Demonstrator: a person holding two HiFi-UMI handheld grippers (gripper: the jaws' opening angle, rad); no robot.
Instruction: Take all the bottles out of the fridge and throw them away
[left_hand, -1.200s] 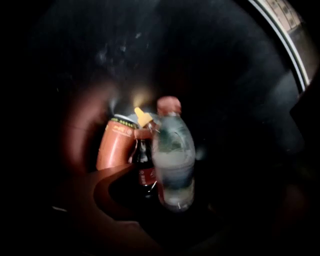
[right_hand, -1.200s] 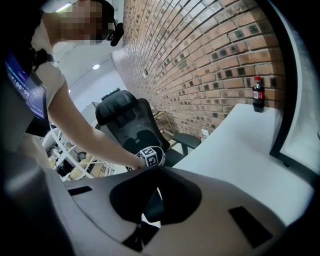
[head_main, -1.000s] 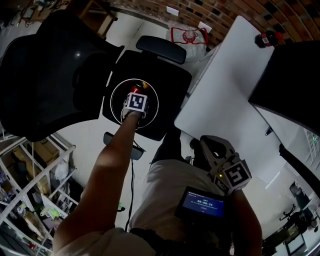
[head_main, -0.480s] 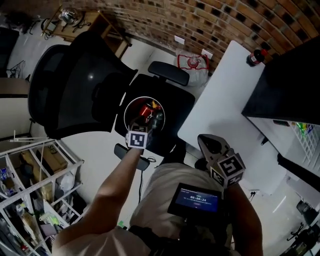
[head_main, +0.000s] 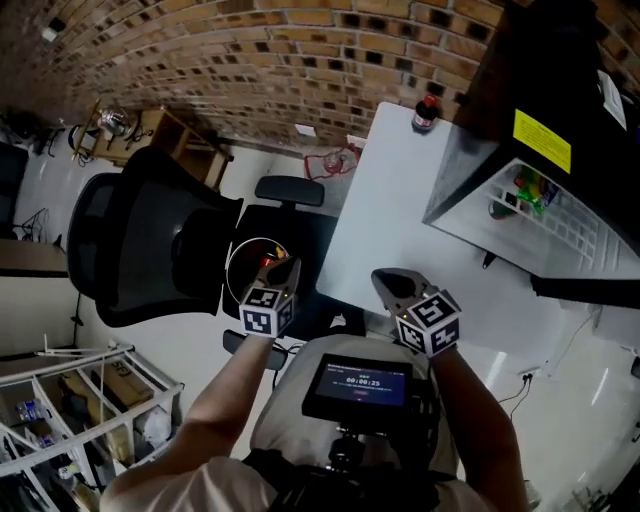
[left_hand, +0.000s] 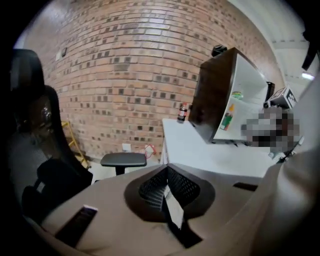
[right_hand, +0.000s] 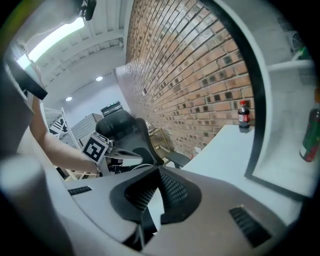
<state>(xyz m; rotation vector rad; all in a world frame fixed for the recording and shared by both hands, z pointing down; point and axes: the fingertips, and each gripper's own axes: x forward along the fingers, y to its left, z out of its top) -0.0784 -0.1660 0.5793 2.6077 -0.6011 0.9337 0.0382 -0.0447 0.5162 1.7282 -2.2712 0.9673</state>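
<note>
The black fridge (head_main: 540, 90) stands on the white table (head_main: 390, 220) with its door open, and bottles (head_main: 525, 188) sit in the door shelf. A cola bottle (head_main: 427, 112) stands on the table beside the fridge. A round bin (head_main: 240, 272) on the office chair seat holds a red bottle (head_main: 268, 262). My left gripper (head_main: 290, 266) hangs just right of the bin; its jaws have just been closing and are shut with nothing between them. My right gripper (head_main: 383, 280) is shut and empty at the table's near edge. The right gripper view shows a green bottle (right_hand: 311, 135) in the door.
A black office chair (head_main: 150, 240) with a high back fills the left. A brick wall (head_main: 250, 50) runs behind. A wire shelf rack (head_main: 70, 420) stands at the lower left. A screen (head_main: 362, 385) is mounted at the person's chest.
My left gripper has lifted up and away from the bin and shut its jaws. The head view has swung up from the chair to the fridge. My right gripper shifted slightly.
</note>
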